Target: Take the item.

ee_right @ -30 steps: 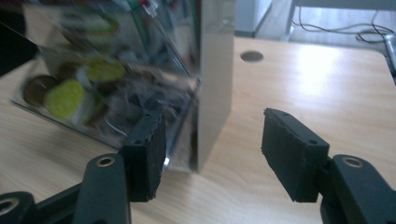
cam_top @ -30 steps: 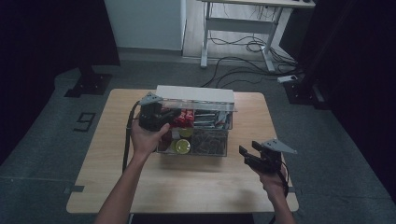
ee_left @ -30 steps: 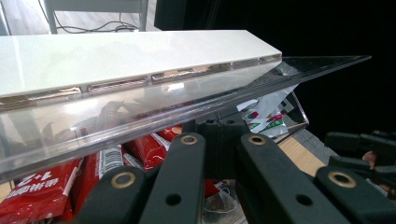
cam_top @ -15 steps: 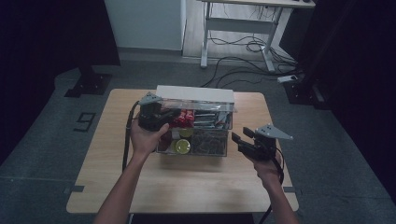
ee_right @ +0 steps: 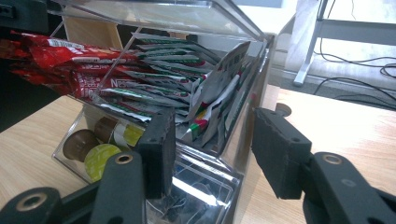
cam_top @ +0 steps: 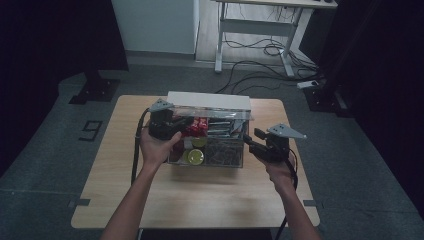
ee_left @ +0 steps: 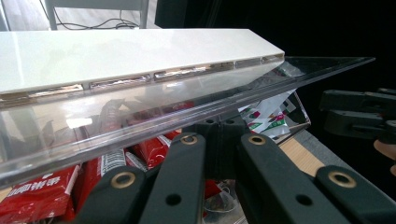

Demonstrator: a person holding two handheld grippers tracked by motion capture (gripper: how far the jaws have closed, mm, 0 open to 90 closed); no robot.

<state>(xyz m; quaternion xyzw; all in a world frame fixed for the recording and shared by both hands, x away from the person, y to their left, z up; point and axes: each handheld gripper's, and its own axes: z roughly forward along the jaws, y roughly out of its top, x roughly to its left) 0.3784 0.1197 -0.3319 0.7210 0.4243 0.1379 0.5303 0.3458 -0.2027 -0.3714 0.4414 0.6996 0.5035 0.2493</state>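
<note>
A clear plastic box stands mid-table with its clear lid tilted up. Inside lie red packets, white-and-green sachets and coffee capsules. My left gripper reaches in from the box's left end; its jaws stand together at the lid's front edge, shut on that edge. My right gripper is at the box's right front corner. Its jaws have just been closing, and the corner wall stands between the pads with gaps showing.
A white strip runs along the back of the box. Bare wooden table stretches in front of the box and to both sides. Beyond the table a desk frame and cables stand on the floor.
My right gripper has risen and moved left, from the table's right front up to the box's right corner, and its jaws have narrowed. The left hand has stayed put.
</note>
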